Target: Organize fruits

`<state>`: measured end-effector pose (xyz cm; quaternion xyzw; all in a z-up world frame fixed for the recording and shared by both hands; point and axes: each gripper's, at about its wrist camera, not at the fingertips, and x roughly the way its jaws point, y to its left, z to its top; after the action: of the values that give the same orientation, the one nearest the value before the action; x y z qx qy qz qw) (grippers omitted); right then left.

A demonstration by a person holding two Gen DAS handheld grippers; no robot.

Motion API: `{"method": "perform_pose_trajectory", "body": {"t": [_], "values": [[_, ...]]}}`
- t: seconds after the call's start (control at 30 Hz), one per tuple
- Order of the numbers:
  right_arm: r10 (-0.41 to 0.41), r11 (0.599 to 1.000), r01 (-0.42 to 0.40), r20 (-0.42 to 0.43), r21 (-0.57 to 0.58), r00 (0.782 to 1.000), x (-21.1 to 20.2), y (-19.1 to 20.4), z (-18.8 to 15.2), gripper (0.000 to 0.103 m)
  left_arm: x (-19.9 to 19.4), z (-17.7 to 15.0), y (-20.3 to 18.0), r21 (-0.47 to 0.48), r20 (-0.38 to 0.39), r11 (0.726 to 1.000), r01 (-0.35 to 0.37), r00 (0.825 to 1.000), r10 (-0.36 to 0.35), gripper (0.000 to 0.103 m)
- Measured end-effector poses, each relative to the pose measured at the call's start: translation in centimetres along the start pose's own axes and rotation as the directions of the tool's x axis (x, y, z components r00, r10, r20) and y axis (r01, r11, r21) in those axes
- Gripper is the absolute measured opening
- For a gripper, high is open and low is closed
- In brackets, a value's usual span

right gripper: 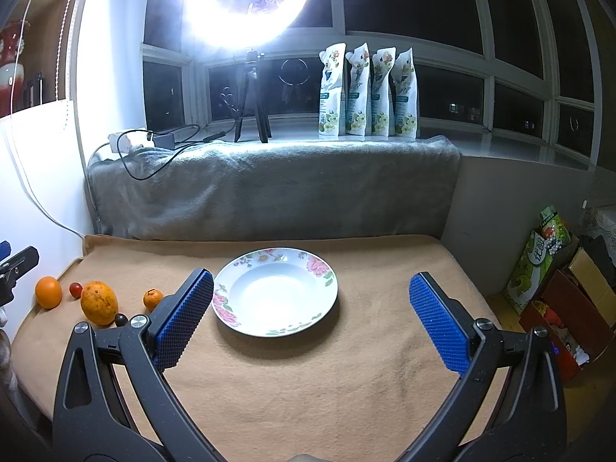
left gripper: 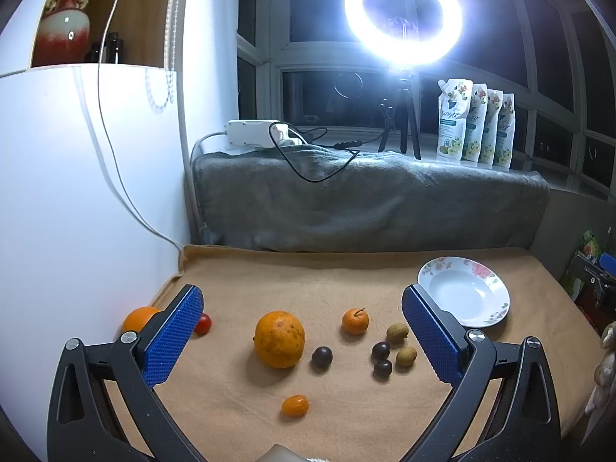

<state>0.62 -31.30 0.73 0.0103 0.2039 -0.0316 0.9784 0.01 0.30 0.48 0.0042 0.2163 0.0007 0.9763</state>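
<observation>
Fruit lies scattered on a tan blanket (left gripper: 346,404): a large orange (left gripper: 279,338), a small tangerine (left gripper: 355,321), an orange cherry tomato (left gripper: 295,405), dark round fruits (left gripper: 322,357), two brownish longans (left gripper: 397,332), and at the left wall an orange (left gripper: 138,317) and a red tomato (left gripper: 203,323). An empty white floral plate (left gripper: 496,300) (right gripper: 227,310) sits to the right. My left gripper (left gripper: 302,298) hovers open above the fruit, empty. My right gripper (right gripper: 312,283) is open and empty, just before the plate.
A white wall (left gripper: 77,192) borders the blanket on the left. A grey blanket-covered ledge (left gripper: 365,200) rises behind, with a ring light on a tripod (left gripper: 402,15), a power strip and several refill pouches (left gripper: 477,127). Boxes (right gripper: 558,292) stand on the floor at the right.
</observation>
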Motion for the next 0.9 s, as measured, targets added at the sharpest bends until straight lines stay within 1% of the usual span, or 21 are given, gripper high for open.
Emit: {"method": "perform_pose_trajectory", "body": {"t": [0.9], "values": [[0.004,1.000,-0.004,-0.003,-0.001,1.000,-0.12,0.55,0.17,0.103,-0.03,-0.04,-0.06,0.001,0.001,1.000,-0.002,1.000,0.002,0.102]]}}
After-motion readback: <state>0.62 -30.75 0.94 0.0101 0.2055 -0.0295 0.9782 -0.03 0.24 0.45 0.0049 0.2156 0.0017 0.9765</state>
